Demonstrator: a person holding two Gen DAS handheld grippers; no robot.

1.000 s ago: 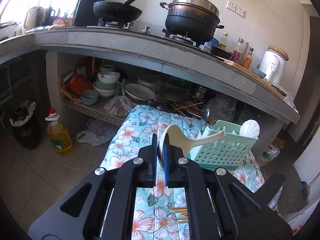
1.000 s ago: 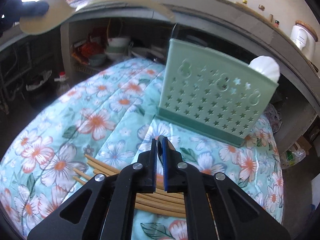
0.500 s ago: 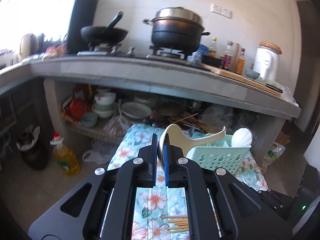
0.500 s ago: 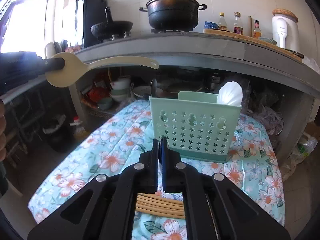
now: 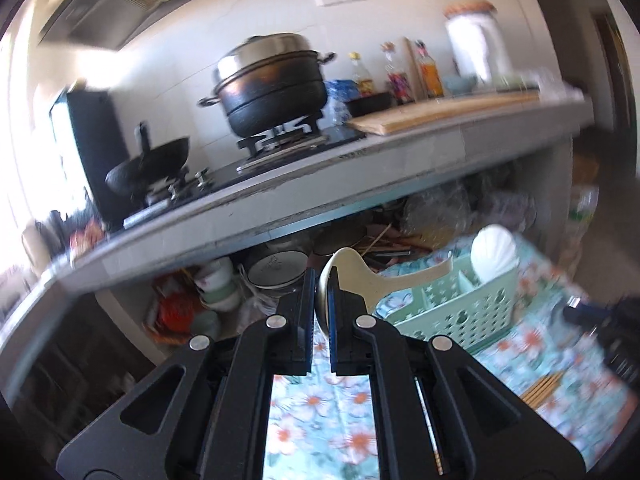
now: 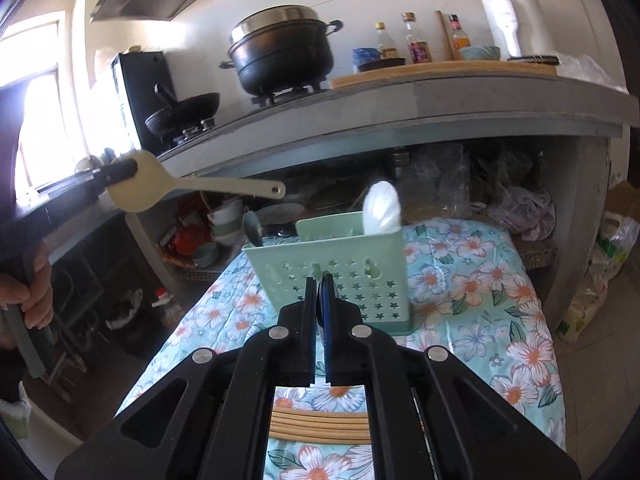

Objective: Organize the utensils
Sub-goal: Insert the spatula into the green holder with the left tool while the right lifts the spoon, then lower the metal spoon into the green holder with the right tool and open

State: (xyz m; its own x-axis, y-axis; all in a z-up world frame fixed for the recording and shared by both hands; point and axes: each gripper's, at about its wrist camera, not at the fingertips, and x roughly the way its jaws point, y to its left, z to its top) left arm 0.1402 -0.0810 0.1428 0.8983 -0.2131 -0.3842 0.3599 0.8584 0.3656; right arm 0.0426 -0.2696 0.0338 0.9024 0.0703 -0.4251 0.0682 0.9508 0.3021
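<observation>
Currently left gripper [image 5: 321,300] is clamped on the cream rice paddle [image 6: 140,188] by its blade, handle sticking out level, up beside the green utensil caddy [image 6: 340,276]. Right gripper [image 6: 320,300] is fully closed, empty. Chopsticks [image 6: 320,426] lie on the floral cloth [image 6: 480,300] beneath it.

Left tongs [image 5: 321,292] clamping cream rice paddle [image 5: 372,280], green caddy [image 5: 452,312] beyond

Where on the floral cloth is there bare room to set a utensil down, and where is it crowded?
Bare floral cloth lies left of the green caddy, and more to its right toward the far edge. In front, near the camera, the chopsticks take the space. The shelf under the counter is packed with bowls and bags.
</observation>
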